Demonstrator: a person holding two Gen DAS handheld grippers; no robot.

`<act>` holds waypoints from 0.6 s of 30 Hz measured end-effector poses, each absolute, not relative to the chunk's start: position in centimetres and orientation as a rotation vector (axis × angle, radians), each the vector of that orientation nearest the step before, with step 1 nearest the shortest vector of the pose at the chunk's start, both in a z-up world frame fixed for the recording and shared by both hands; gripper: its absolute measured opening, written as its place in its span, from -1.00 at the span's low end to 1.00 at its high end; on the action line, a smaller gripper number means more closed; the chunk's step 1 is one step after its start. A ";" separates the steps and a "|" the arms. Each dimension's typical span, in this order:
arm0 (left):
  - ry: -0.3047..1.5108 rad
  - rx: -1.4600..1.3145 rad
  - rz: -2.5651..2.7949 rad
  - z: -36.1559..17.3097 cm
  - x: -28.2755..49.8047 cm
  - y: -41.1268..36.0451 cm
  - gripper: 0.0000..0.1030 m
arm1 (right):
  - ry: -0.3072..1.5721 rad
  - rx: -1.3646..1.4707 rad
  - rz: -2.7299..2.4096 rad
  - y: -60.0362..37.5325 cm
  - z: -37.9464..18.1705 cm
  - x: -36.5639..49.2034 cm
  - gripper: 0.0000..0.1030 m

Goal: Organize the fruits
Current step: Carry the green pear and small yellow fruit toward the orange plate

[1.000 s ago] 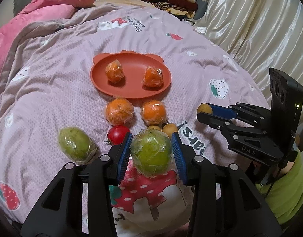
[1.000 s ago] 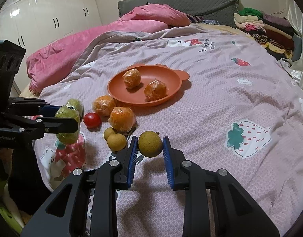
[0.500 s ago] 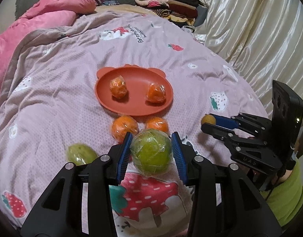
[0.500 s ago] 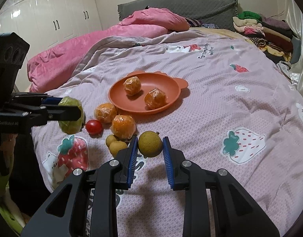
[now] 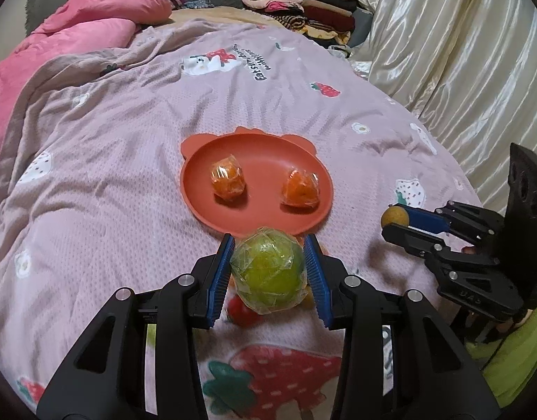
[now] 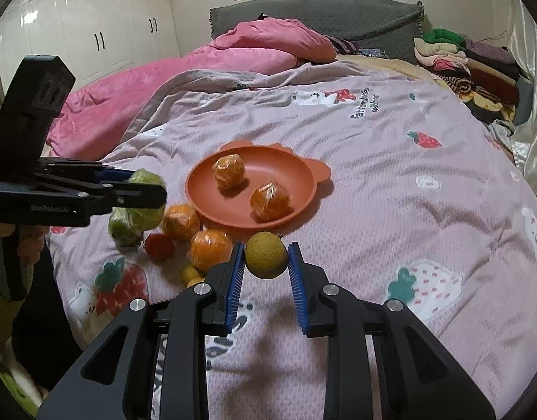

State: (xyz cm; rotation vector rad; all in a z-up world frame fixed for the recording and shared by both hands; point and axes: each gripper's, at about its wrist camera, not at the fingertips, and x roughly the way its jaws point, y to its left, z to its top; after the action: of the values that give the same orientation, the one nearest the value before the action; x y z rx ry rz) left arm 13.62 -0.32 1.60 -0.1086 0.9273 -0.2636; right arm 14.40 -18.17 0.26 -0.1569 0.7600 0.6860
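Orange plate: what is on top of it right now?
On the orange plate lie two wrapped oranges, apart. In the left view, the held green fruit covers its near rim.

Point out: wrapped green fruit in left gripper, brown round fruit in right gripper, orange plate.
wrapped green fruit (image 5: 268, 273), left wrist view, middle of its wrapped front.
brown round fruit (image 6: 266, 259), right wrist view, centre of its skin.
orange plate (image 5: 268, 164), left wrist view, bare floor between the two wrapped oranges.

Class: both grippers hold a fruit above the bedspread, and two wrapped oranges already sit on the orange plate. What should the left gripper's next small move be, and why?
Probably carry the left gripper a little forward over the plate and lower it. It grips the wrapped green fruit just short of the plate's near rim, and bare space shows between the two oranges.
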 end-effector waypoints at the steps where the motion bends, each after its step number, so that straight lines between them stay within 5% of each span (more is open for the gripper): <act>1: 0.928 -0.108 -0.264 1.5 13.9 -0.2 -0.36 | 0.761 -0.162 0.691 -17.9 0.4 14.7 -0.53; 18: 0.924 -0.058 -0.290 1.1 17.8 0.6 -0.36 | 0.746 -0.188 0.670 -15.5 2.3 19.4 -0.53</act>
State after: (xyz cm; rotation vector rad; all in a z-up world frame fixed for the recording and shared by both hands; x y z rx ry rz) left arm 17.82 0.59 1.11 -0.0585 0.9244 -0.2896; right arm 19.40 -15.49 2.31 -0.1882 0.7464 0.6703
